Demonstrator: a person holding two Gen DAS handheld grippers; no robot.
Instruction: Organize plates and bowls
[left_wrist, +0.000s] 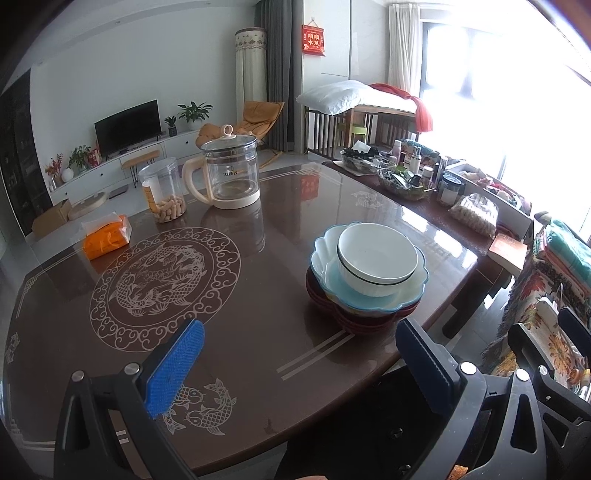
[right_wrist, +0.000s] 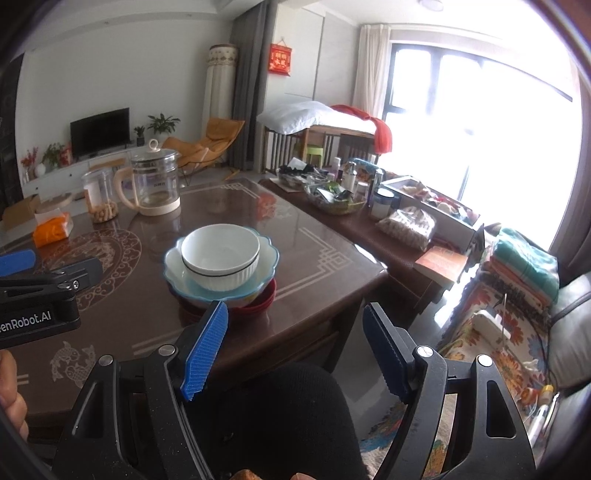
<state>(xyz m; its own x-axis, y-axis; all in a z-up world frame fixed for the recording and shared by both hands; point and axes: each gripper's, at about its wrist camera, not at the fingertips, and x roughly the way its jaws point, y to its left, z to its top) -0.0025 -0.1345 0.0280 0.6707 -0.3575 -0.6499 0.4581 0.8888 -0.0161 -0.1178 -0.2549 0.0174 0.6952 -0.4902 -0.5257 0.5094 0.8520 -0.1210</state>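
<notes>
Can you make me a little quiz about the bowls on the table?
1. True or false: the white bowl sits on top of the stack.
2. What is right under it? A) blue bowl B) kettle C) tissue pack
3. Fill in: both the left hand-held gripper and the right hand-held gripper are ____ and hold nothing.

Key: 1 true; 2 A; 3 open.

Daylight floods in from the window (right_wrist: 461, 122) at right, blown out to white. Glossy table (left_wrist: 258, 295) carries glare and reflections. Fisheye bends edges; corners vignette black; focus mostly sharp.
</notes>
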